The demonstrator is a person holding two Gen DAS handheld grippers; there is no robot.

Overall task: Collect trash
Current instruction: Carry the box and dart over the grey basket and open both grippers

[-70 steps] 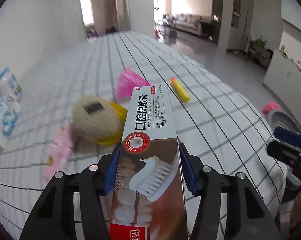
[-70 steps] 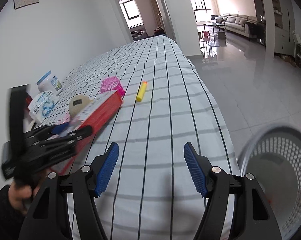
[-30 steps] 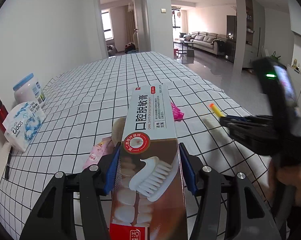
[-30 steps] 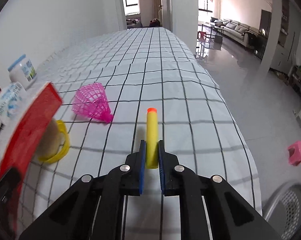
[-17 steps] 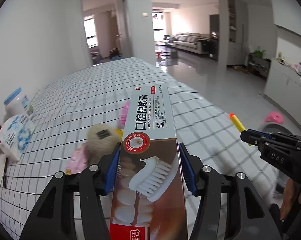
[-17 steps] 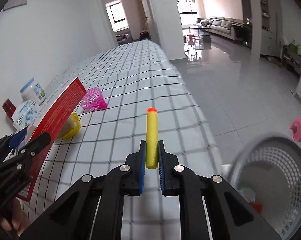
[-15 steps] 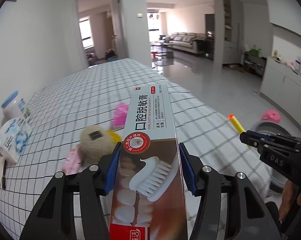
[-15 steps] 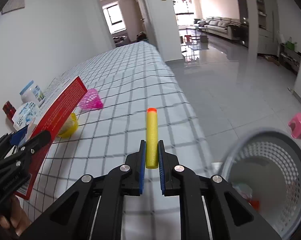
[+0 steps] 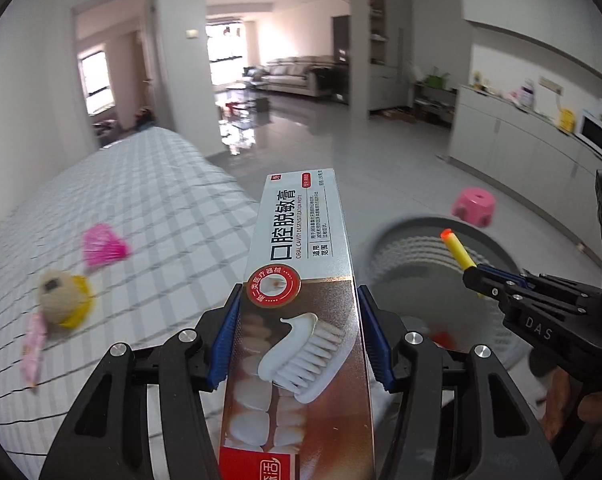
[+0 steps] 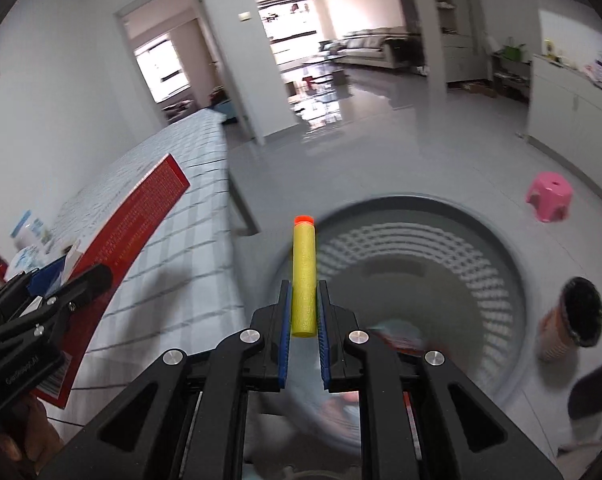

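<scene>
The left gripper [image 9: 297, 336] was clamped on a toothpaste box [image 9: 301, 280], its blue pads pressed against the two long sides of the carton, which stuck out forward and upward between the fingers. In the right wrist view the same box [image 10: 141, 216] showed its red side, slanting up over the edge of the table [image 10: 189, 240] with the grid-patterned cloth.

The right gripper [image 10: 304, 320] was clenched on a yellow foam dart [image 10: 304, 276] with an orange tip, gripped near its lower end so that most of the dart stood out ahead of the fingers. Seen from the left wrist, the dart [image 9: 457, 250] and that gripper [image 9: 475, 274] were over the round grey perforated basket [image 9: 497, 340] on the floor just beside the table. The basket [image 10: 497, 280] filled the lower middle of the right view, with the dart lined up above its opening; something red and pale lay at its bottom, too blurred to tell what.

Left on the cloth, well apart from the grippers, were a pink mesh cone [image 9: 101, 246], a beige ball [image 9: 55, 296] against a yellow ring [image 9: 79, 308], and a pink wrapper [image 9: 33, 346] near them. On the floor, a pink stool [image 10: 549, 196] stood beyond the basket and what looked like a paper cup [image 10: 573, 316] lay tilted just beside its rim
</scene>
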